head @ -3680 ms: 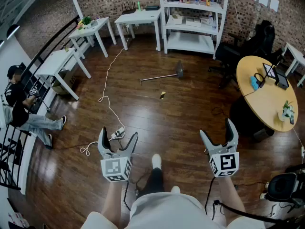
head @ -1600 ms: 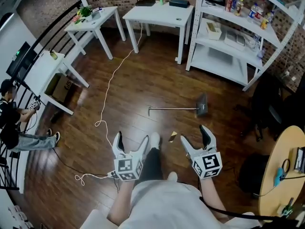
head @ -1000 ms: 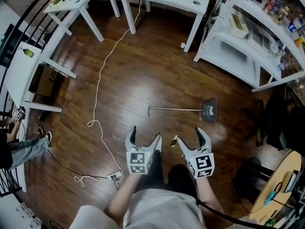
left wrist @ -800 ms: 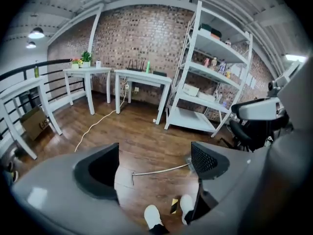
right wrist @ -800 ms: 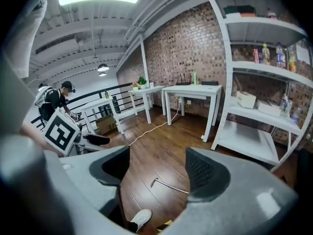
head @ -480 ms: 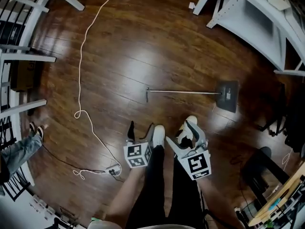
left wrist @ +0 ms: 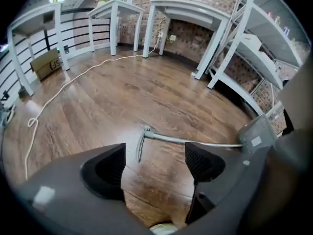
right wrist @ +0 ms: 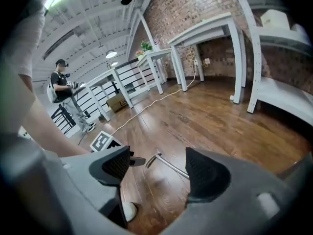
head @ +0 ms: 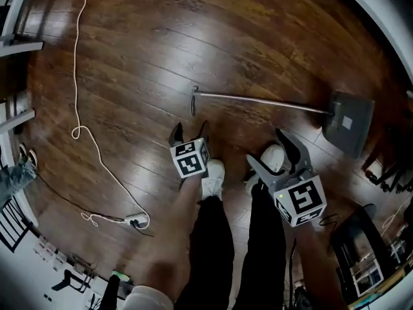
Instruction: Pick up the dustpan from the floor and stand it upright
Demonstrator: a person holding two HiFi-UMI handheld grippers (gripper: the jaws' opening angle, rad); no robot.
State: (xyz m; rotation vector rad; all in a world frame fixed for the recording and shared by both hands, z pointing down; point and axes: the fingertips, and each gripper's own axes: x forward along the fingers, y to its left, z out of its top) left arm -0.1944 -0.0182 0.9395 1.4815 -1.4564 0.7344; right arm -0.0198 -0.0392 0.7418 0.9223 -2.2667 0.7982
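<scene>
Both grippers are now sitting much lower than in the frame before, close over the floor, and the dustpan is looking bigger in the head view. It is lying flat on the wood floor, not upright yet, w/ the pan toward the right side of the floor in view and the long metal handle running left. L gripper is hovering just short of the handle's end. Its 2 jaws have just been closing a bit but are standing apart, holding nothing. R gripper is hanging over the person's white shoes, jaws partly apart, also empty. 1 white cable is lying along the floor's left side.
</scene>
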